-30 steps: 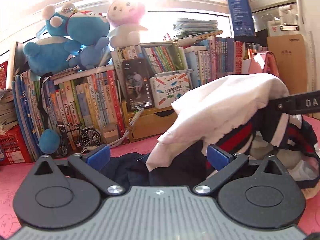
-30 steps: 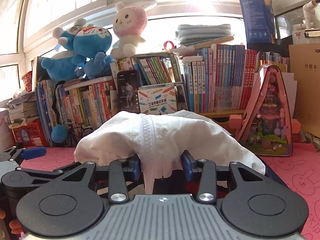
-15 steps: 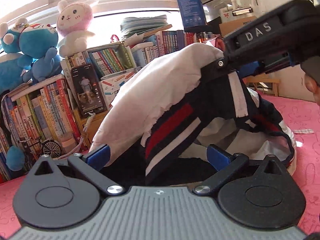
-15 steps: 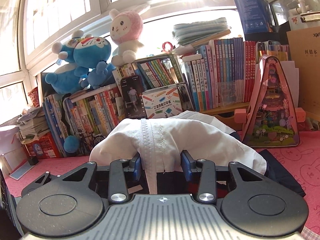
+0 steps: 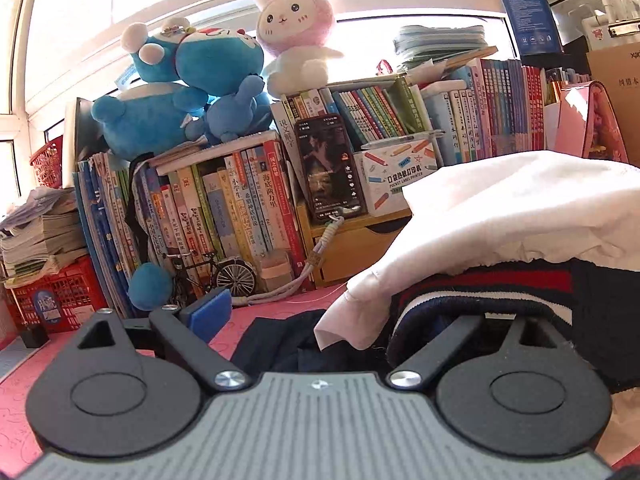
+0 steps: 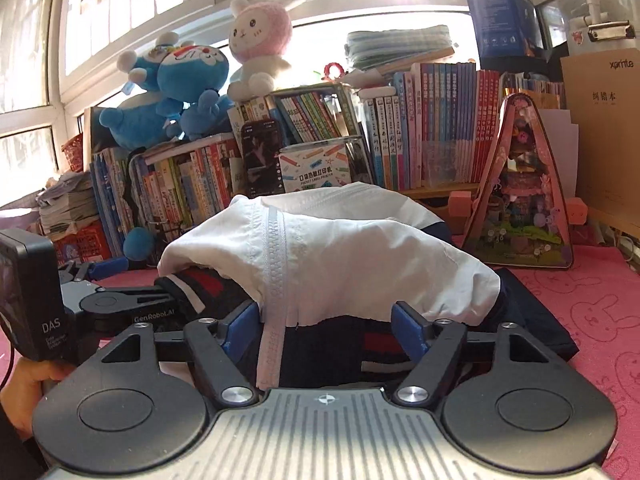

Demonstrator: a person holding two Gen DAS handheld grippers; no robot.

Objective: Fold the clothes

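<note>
1. Right wrist view: right gripper jaws are opening, releasing the white zippered jacket between them; it lies bunched on the pink table.
2. Left gripper is closing slightly, jaws wide, its right finger buried under the striped hem, probably to steady the fold.

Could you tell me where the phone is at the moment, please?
The phone stands upright against the books at the back of the pink table, left of the printer box; in the right wrist view it shows just behind the white jacket.
</note>
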